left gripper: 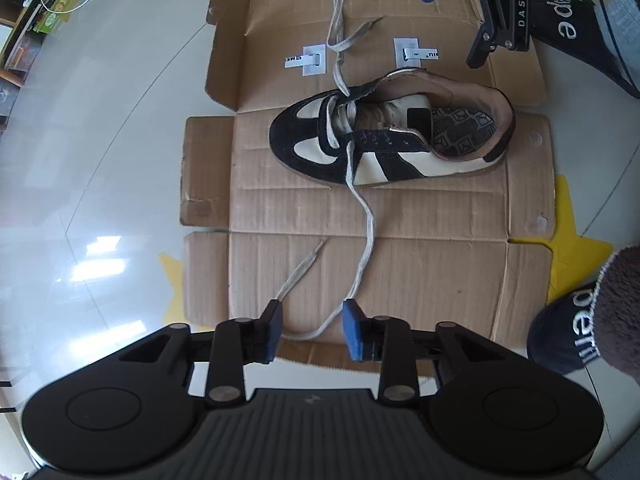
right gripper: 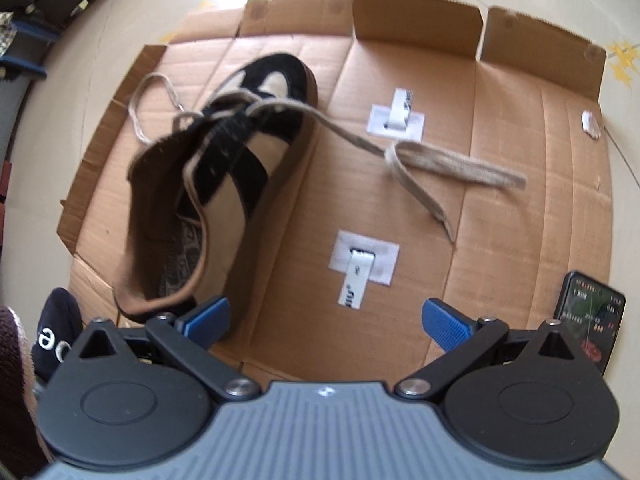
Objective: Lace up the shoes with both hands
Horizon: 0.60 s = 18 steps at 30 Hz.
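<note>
A black and cream shoe lies on its side on flattened cardboard. Its pale lace runs from the front eyelets down to my left gripper. There it loops loosely between the blue pads, which stand apart and do not press on it; the lace tip lies just beyond. The other lace end trails past the shoe. My right gripper hovers wide open at the far right. In the right wrist view, the right gripper is open and holds nothing, with the shoe ahead on its left and the lace to the right.
Two white tape tabs are stuck to the cardboard. A phone lies at its edge. A person's dark slipper stands beside the cardboard, near a yellow star sticker. Clutter lines the floor's far side.
</note>
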Tool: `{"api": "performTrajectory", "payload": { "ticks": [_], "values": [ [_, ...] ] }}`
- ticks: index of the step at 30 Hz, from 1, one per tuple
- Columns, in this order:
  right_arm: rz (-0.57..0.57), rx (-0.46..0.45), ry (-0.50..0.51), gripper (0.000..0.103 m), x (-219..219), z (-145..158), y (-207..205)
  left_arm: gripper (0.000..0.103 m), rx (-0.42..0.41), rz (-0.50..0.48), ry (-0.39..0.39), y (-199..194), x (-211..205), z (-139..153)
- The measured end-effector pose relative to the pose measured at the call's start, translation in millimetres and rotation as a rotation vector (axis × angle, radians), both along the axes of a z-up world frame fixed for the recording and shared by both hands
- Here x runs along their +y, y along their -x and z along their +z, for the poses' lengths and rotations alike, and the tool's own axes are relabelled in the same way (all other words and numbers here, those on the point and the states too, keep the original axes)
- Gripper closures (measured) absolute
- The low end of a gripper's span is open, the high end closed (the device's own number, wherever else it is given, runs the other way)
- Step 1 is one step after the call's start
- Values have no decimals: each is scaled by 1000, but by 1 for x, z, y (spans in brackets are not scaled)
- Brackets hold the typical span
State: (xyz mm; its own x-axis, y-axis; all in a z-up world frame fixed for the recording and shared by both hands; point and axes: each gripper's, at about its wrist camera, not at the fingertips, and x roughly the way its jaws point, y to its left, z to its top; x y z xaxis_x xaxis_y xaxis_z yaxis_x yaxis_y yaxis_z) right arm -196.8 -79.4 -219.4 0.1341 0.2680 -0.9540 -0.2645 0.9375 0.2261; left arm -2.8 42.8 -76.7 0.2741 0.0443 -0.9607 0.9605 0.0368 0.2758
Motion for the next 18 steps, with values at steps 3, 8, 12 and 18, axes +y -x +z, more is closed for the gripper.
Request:
{"api": "performTrajectory", "payload": {
  "ticks": [3,8,12,18],
  "values": [
    [3,6,4,0,-1,-3,0,65,21,17,7,-6,1,-17],
    [6,12,14,0,-1,-9,-1,45,31,47,12,-19,7,-44],
    [2,27,25,0,-1,-18,-3,23,34,71,4,-29,14,-66],
    [9,48,37,0,-4,-26,-4,6,25,57,5,-37,21,-92]
  ]
}}
